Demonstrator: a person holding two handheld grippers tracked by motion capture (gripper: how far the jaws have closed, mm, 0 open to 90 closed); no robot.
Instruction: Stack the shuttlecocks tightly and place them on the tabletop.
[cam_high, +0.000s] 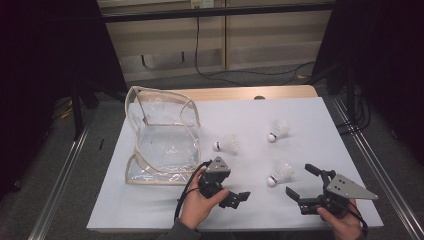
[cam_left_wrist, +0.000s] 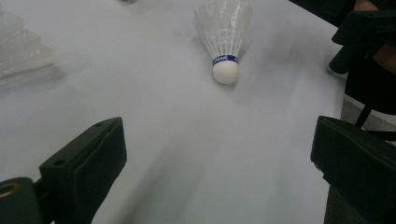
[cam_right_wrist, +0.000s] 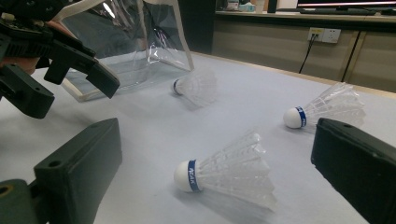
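Both claws are released and hold nothing, likely readying to gather shuttlecocks into the clear bag (cam_high: 162, 140) beyond the left claw (cam_high: 239, 197). The nearest shuttlecock (cam_high: 280, 173) lies just ahead of the right claw (cam_high: 300, 182), between its spread jaws. The bench (cam_high: 300, 120) is pale grey, the room dim

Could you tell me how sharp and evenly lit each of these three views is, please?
High view: table brightly lit, surroundings nearly black, glare on the clear bag. Left gripper view: the shuttlecock is fairly sharp, the near jaws soft, the tabletop smeared in streaks. Right gripper view: near shuttlecock crisp with a soft shadow; the left gripper is dark and a little blurred.
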